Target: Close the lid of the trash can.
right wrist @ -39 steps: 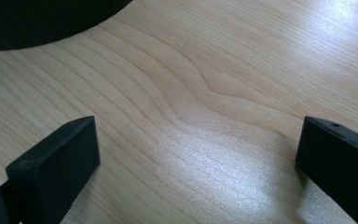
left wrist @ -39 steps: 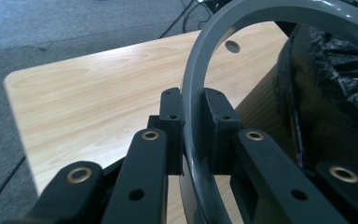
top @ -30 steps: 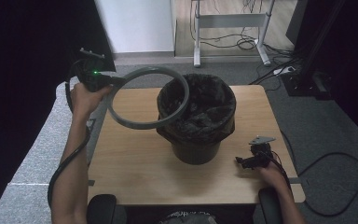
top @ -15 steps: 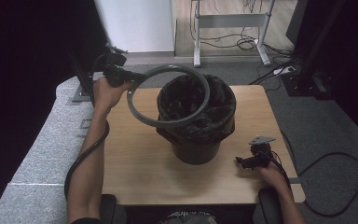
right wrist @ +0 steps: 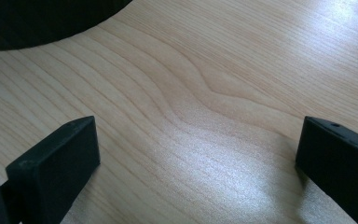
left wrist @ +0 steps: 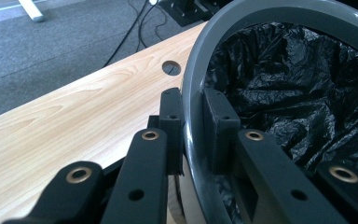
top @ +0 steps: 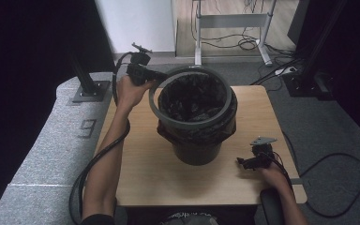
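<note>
The left claw (top: 155, 79) is gripping the grey ring (top: 192, 123) at its far-left edge, holding it over the mouth of the bin (top: 198, 147), which is standing mid-tabletop (top: 136, 164). The left gripper view is showing what the high view is not: the pads pinching the ring (left wrist: 193, 88) wall from both sides, the bag (left wrist: 298, 93) just behind, and a round hole (left wrist: 171, 68) in the tabletop. The right claw (right wrist: 191, 158) is resting wide open and empty on bare wood at the near right. Against a second ago, the ring is sitting farther right, now centred over the bin instead of hanging off its left. One ring, one bin, one bag, two claws.
</note>
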The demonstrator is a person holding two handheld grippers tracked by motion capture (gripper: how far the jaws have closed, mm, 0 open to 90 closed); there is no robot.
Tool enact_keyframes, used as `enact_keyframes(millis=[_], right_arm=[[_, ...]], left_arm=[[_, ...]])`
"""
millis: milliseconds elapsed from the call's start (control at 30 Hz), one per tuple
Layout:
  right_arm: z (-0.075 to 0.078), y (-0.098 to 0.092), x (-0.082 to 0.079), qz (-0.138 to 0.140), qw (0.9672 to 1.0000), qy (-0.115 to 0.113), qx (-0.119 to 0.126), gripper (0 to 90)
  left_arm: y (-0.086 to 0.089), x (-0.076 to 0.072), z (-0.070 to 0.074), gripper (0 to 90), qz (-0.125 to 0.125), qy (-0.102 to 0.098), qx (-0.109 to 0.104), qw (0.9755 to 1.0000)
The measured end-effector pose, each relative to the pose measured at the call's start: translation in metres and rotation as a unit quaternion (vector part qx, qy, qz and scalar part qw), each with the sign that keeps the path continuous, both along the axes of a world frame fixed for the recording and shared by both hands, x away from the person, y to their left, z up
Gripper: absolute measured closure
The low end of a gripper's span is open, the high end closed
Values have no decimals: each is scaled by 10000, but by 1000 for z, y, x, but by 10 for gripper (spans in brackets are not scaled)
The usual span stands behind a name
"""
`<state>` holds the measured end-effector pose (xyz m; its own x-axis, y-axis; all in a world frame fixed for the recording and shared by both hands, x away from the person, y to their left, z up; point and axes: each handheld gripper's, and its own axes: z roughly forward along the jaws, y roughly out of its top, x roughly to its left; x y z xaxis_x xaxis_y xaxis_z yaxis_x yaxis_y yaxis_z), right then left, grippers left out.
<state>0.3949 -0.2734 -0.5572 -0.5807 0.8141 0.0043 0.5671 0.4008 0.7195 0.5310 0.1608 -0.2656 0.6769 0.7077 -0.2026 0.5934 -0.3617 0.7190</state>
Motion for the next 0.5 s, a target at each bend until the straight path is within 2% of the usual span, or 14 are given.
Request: enact_keyframes(millis=[167,500], right_arm=[[0,0,0,0,10000,3,1,0],[0,0,-1,25,10000,9,-3,0]], left_arm=[[-14,2,-8,791,-38,-28,109,9999],[-21,-1,-12,790,-27,-105,341,9994]])
